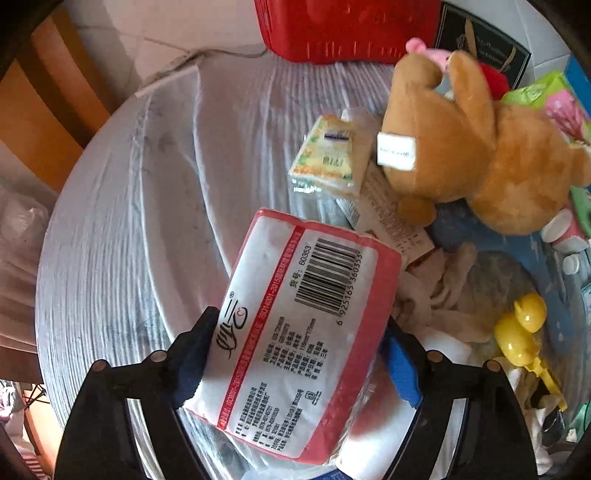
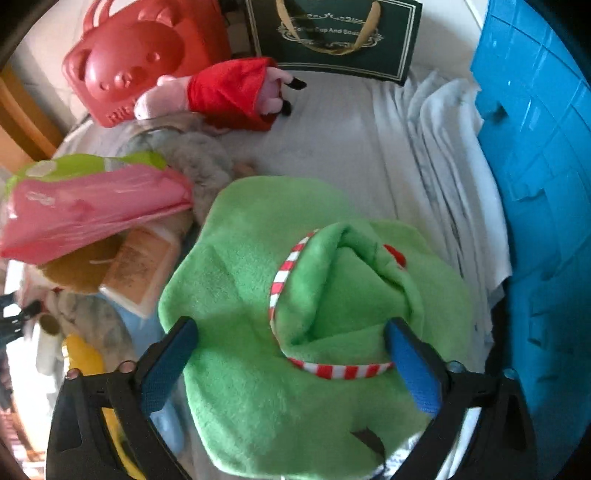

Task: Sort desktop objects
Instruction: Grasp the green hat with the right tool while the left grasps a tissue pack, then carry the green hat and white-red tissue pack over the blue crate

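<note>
A red-and-white tissue pack (image 1: 306, 314) with a barcode lies tilted between the fingers of my left gripper (image 1: 299, 347). Both pads sit against its long edges, so the gripper is shut on it, over the white cloth-covered table (image 1: 147, 221). In the right wrist view a green plush toy (image 2: 258, 229) with red-and-white striped trim fills the gap of my right gripper (image 2: 290, 354). The blue pads (image 2: 410, 365) press into its fleece from both sides, and the toy spreads wider than the jaws.
A brown teddy (image 1: 461, 147), a small tissue packet (image 1: 325, 155) and a yellow duck toy (image 1: 521, 328) crowd the right. A red basket (image 1: 347, 29) stands behind. A blue crate (image 2: 539, 184), dark green gift bag (image 2: 332, 37), pig plush (image 2: 221, 88) and pink pack (image 2: 92, 210) surround the green toy.
</note>
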Demonstrator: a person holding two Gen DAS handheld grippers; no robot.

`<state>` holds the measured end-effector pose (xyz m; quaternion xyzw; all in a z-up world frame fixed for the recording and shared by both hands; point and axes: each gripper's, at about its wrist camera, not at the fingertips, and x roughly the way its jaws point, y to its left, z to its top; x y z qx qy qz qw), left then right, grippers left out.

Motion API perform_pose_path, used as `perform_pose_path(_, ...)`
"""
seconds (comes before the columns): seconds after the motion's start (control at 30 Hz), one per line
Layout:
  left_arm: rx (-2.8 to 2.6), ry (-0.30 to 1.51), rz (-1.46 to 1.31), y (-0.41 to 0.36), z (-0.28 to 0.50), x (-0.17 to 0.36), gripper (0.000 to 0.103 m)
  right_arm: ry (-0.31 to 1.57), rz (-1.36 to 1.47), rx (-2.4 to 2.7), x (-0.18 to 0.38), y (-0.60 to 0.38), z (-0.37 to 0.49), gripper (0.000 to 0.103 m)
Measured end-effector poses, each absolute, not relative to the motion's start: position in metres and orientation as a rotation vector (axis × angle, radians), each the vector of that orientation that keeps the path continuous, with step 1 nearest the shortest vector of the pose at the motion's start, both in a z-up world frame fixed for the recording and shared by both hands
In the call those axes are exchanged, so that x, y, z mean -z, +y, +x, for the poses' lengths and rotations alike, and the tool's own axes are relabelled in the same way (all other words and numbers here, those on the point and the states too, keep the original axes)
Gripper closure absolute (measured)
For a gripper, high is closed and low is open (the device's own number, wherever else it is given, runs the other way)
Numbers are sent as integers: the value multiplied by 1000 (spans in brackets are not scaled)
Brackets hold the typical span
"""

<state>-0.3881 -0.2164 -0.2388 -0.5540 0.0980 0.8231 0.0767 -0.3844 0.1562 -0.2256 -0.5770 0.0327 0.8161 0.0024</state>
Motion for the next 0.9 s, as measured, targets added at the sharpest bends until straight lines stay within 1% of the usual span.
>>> perform_pose_path(0.03,-2488,297,-1646,-215,-383,233,21,45,-1767,-2542,225,155,-384,43)
perform_pose_path(0.07,-2505,297,-1629,-214,-379,228,21,39,-1736,-2557,220,155,-381,58)
perform_pose_path(0.1,-2528,299,-1606,-213,-373,220,21,87,-1731,-2581,216,157,-378,67)
perform_pose_path(0.13,-2559,304,-1575,-213,-367,210,21,138,-1713,-2611,209,159,-375,74)
perform_pose_path(0.17,-2590,307,-1547,-214,-361,199,21,163,-1679,-2640,200,161,-369,78)
perform_pose_path(0.23,-2663,307,-1474,-212,-346,175,21,149,-1593,-2683,181,161,-358,83)
perform_pose_path(0.3,-2732,303,-1399,-210,-331,152,21,169,-1505,-2738,160,163,-345,83)
perform_pose_path(0.43,-2793,269,-1283,-208,-325,119,21,198,-1331,-2853,110,161,-317,85)
perform_pose_path(0.5,-2797,261,-1224,-198,-312,101,21,213,-1225,-2913,82,160,-299,86)
perform_pose_path(0.63,-2799,273,-1101,-175,-301,71,21,238,-1075,-2990,43,164,-270,86)
perform_pose_path(0.8,-2727,246,-978,-123,-287,43,21,258,-909,-3046,-4,181,-230,86)
perform_pose_path(0.9,-2663,251,-884,-72,-274,23,21,231,-799,-3051,-32,196,-203,87)
